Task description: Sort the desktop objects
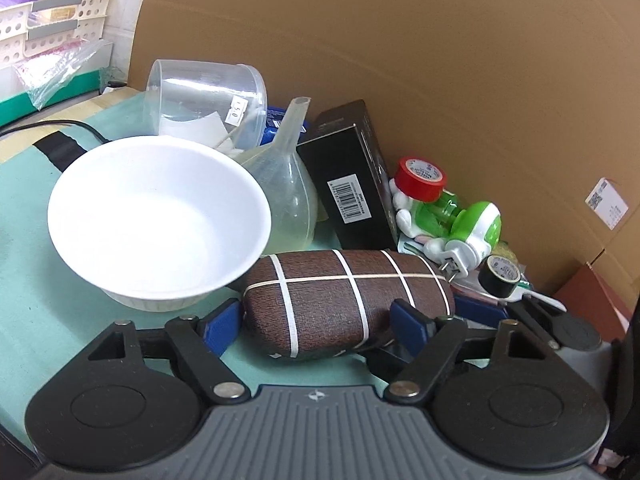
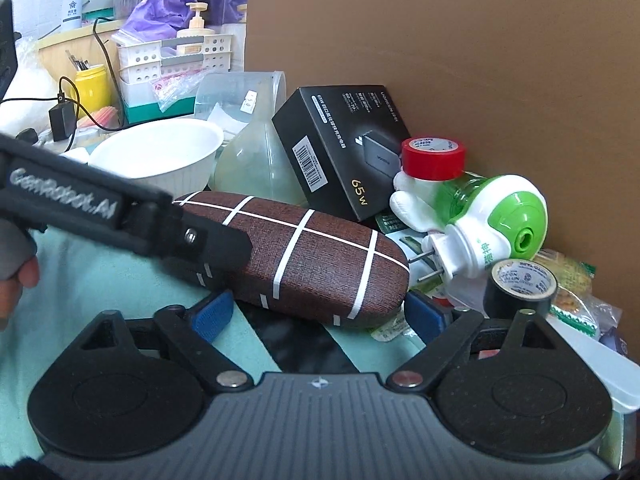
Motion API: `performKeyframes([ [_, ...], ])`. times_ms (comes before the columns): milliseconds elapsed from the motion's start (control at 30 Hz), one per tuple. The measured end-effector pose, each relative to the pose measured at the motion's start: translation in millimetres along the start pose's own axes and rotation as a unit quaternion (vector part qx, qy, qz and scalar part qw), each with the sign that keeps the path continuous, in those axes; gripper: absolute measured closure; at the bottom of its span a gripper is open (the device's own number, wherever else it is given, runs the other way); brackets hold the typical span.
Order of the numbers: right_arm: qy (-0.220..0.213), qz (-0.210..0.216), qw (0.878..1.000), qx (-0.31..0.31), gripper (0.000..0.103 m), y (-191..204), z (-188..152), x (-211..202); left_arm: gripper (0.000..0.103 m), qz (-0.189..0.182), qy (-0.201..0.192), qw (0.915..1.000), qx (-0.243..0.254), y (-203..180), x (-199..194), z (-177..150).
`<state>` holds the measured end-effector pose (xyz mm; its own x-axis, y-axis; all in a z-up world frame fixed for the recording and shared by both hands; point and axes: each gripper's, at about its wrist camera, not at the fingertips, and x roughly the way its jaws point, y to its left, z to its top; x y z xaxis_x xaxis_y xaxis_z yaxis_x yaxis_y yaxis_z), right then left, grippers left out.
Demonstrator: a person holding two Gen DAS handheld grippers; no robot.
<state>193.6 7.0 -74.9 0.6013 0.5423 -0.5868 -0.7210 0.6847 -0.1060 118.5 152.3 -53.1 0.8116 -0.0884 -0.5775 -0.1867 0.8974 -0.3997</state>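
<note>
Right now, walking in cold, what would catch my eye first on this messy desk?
Probably the brown case with white stripes, lying in front with the left claw straddling it, blue fingers either side. Behind it to the left sits a big white bowl. To the right, a red tape roll tops a bright green-and-white plug-in device, with a black tape roll in front of it.

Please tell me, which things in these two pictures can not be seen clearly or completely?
- Left wrist view: the brown striped glasses case hides whether the left gripper touches it.
- Right wrist view: the left gripper covers the case's near end.
- Both views: the translucent plastic funnel is partly behind the white foam bowl.
</note>
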Motion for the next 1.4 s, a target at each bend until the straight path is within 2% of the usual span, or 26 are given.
performKeyframes([
  [167, -0.015, -0.001, 1.000, 0.006, 0.019, 4.4, -3.7, -17.1, 0.026, -0.004, -0.001, 1.0000, 0.007, -2.3, -4.5, -2.8],
  [267, -0.036, 0.038, 0.999, -0.015, 0.022, 20.4, -5.4, -38.4, 0.027, -0.018, 0.012, 0.9997, 0.015, -7.7, -5.0, -7.4],
  [300, -0.041, 0.038, 0.998, -0.030, 0.022, 28.9, -5.4, -43.8, 0.027, -0.020, 0.013, 0.9996, 0.015, -8.8, -5.3, -9.0],
  [400, -0.046, 0.002, 0.994, -0.094, 0.020, 49.0, -4.6, -49.1, 0.029, -0.022, 0.015, 0.9995, 0.014, -7.7, -9.7, -12.7],
  [467, -0.035, -0.028, 0.993, -0.107, 0.018, 46.1, -2.3, -43.7, 0.029, -0.029, 0.014, 0.9995, 0.000, -3.5, -13.8, -13.6],
  [533, -0.022, -0.039, 0.995, -0.094, 0.011, 33.2, -0.9, -35.2, 0.029, -0.023, 0.011, 0.9996, -0.009, -0.5, -14.1, -11.9],
  [600, -0.006, -0.034, 0.997, -0.071, 0.011, 18.2, -1.6, -25.0, 0.029, -0.015, 0.013, 0.9997, -0.014, 0.9, -10.9, -8.9],
  [700, 0.008, -0.019, 0.999, -0.038, 0.011, 2.1, -4.8, -13.5, 0.029, -0.023, 0.018, 0.9995, -0.009, -1.1, -7.0, -6.1],
  [867, 0.005, 0.004, 1.000, -0.008, 0.010, -5.7, -10.6, -8.9, 0.027, -0.020, 0.017, 0.9996, 0.010, -6.3, -4.1, -6.0],
  [1033, -0.007, 0.006, 1.000, 0.011, 0.011, 0.1, -14.0, -28.6, 0.026, -0.032, 0.016, 0.9994, 0.001, -0.1, -6.3, -5.8],
  [1067, -0.012, 0.007, 1.000, 0.007, 0.011, 3.5, -15.1, -35.1, 0.028, -0.033, 0.016, 0.9993, 0.006, -1.1, -6.7, -6.5],
  [1100, -0.020, 0.019, 1.000, 0.000, 0.018, 7.4, -15.9, -42.7, 0.028, -0.039, 0.016, 0.9990, 0.013, -3.6, -6.9, -7.3],
  [1167, -0.040, 0.059, 0.997, -0.018, 0.019, 22.2, -17.7, -61.5, 0.031, -0.049, 0.029, 0.9982, 0.020, -10.1, -5.6, -9.6],
  [1200, -0.045, 0.058, 0.997, -0.036, 0.018, 33.3, -18.4, -69.4, 0.032, -0.053, 0.032, 0.9978, 0.026, -13.1, -5.1, -11.1],
  [1300, -0.057, 0.013, 0.990, -0.127, 0.015, 60.5, -20.8, -81.6, 0.032, -0.044, 0.038, 0.9979, 0.030, -16.0, -10.4, -14.9],
  [1400, -0.042, -0.034, 0.985, -0.166, 0.010, 54.2, -15.3, -73.9, 0.032, -0.037, 0.033, 0.9983, 0.031, -11.4, -26.2, -18.4],
])
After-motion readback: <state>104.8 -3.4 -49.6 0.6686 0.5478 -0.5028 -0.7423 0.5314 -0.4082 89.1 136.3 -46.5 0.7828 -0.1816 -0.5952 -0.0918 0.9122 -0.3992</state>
